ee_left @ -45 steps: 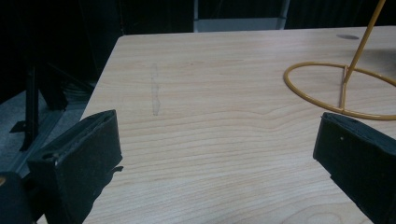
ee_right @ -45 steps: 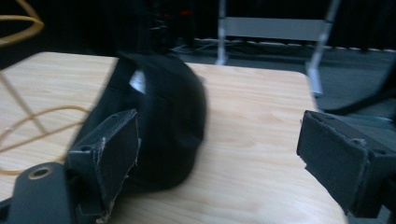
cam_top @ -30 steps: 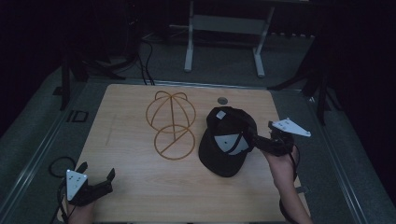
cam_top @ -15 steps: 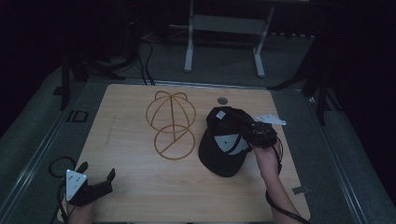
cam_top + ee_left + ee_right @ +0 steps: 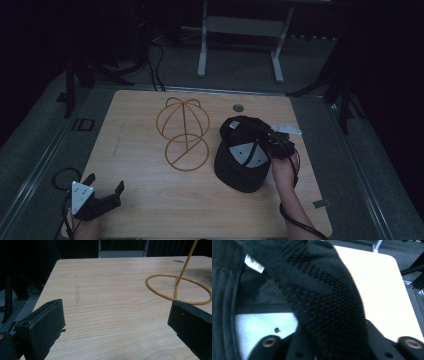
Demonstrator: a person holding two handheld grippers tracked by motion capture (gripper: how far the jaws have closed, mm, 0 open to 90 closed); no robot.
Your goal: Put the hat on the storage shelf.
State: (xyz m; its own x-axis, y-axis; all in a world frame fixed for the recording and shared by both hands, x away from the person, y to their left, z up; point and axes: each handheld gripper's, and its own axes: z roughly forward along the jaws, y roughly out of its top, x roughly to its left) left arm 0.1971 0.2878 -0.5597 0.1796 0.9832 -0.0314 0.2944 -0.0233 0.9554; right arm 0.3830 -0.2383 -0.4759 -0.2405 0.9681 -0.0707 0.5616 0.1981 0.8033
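Black cap (image 5: 243,156) lying upside down at centre right of the high view, on the pale wood-grain bench (image 5: 145,165). Long axis running from upper right to lower left of that frame, crown opening toward the top, brim toward the bottom. Grey-white lining panel showing inside, with a small white label near the upper rim.

Right tongs (image 5: 274,142) at the cap's right rim, clamped on its edge. In the right gripper view, coarse black knit mesh (image 5: 329,307) draped between the jaws, the white lining (image 5: 264,325) at lower left, the label (image 5: 254,263) at upper left, bare bench (image 5: 382,290) at the right.

Left tongs (image 5: 106,186) at the lower left corner of the high view, resting low over the bench, jaws set wide apart with nothing between. In the left gripper view, two blunt black pads at the lower corners, bare wood grain in the gap.

Yellow wire stand (image 5: 183,131) left of the cap, just beside it: a domed frame of thin hoops above, a flat ring with a spoke below. Same ring (image 5: 178,290) at the right of the left gripper view, rod rising to the top edge.

Small round grey grommet (image 5: 238,107) near the bench's far edge. Rounded bench corners, dark floor all round. Open wood across the left half and along the bottom edge of the high view.
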